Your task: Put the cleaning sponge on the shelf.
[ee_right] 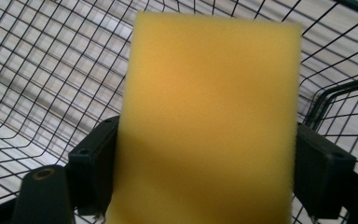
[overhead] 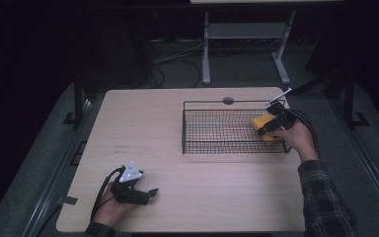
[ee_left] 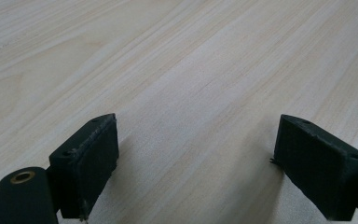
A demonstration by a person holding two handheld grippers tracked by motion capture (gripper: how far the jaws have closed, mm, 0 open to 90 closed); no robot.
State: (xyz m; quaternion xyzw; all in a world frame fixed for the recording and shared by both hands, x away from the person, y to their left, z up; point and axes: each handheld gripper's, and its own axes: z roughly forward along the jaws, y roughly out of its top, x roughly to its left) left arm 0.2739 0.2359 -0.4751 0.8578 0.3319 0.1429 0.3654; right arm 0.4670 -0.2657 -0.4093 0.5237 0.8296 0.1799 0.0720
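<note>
The pale wooden table (overhead: 187,163) carries a black wire basket (overhead: 212,143) on its far right part, with broad bare wood to the left and near side. Inside the basket, at its right end, a yellow sponge (overhead: 262,122) sits between the jaws of the right gripper (overhead: 271,129); in the right gripper view the sponge (ee_right: 214,121) fills the gap between the two pads, which lie against its sides, so the jaws are clamped on it, if only lightly. The step in hand looks like setting the sponge down in the basket. To do it well, the sponge should come close to the mesh floor before the jaws part, and the jaws should part enough that the soft foam does not cling to a pad. The basket's right wall and far rim stand close to the hand, so the way out is straight up, not sideways. The left gripper (overhead: 140,193) rests at the near left of the table, well apart from the basket, its jaws wide apart over bare wood (ee_left: 205,93).
</note>
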